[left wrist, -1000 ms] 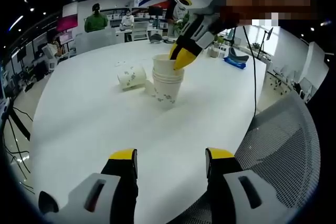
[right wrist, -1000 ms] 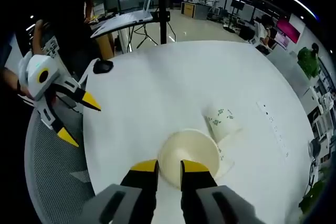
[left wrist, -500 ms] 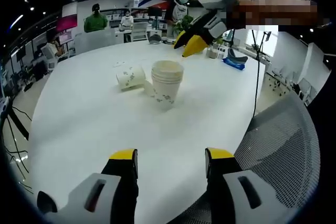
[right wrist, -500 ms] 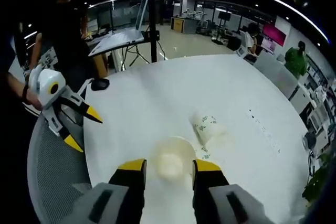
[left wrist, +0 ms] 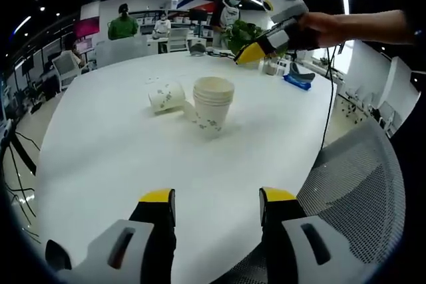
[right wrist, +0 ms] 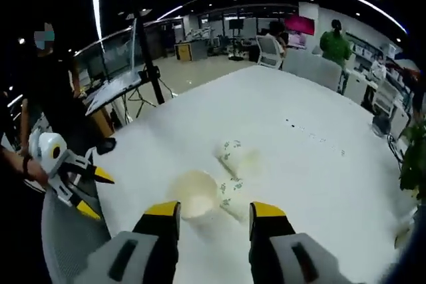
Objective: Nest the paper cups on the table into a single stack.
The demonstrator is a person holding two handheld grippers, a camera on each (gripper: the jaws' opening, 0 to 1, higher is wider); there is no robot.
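Above a round white table (left wrist: 100,157) in an open-plan office, the left gripper (left wrist: 216,205) hangs with its yellow-tipped jaws spread apart and nothing between them, low over the table's near edge in the left gripper view. Beyond its tips, near the table's middle, stands the stack of paper cups (left wrist: 213,106), upright, rims layered one inside another, with a small green print on the outer wall. Just beside it, on the side away from the grey mesh chair (left wrist: 359,191), a single paper cup (left wrist: 166,96) lies tipped over, its mouth turned toward the stack; whether the two touch cannot be told. A further tipped cup seems to lie behind the stack, mostly hidden.

The right gripper (left wrist: 245,56) shows up high past the stack, held in a person's hand (left wrist: 319,29), well clear of the cups; from this side its jaw state is hard to read. In the right gripper view its own jaws (right wrist: 215,209) stand wide apart and empty, looking down on the stack (right wrist: 194,193) from above, the lying cup (right wrist: 233,156) a little farther on. The left gripper (right wrist: 90,191) appears at the table's rim there, jaws splayed.

Farther out: a blue object (left wrist: 297,79) on the table's far side, a potted plant (left wrist: 243,32), desks, and a person in green (left wrist: 122,24) standing in the background.
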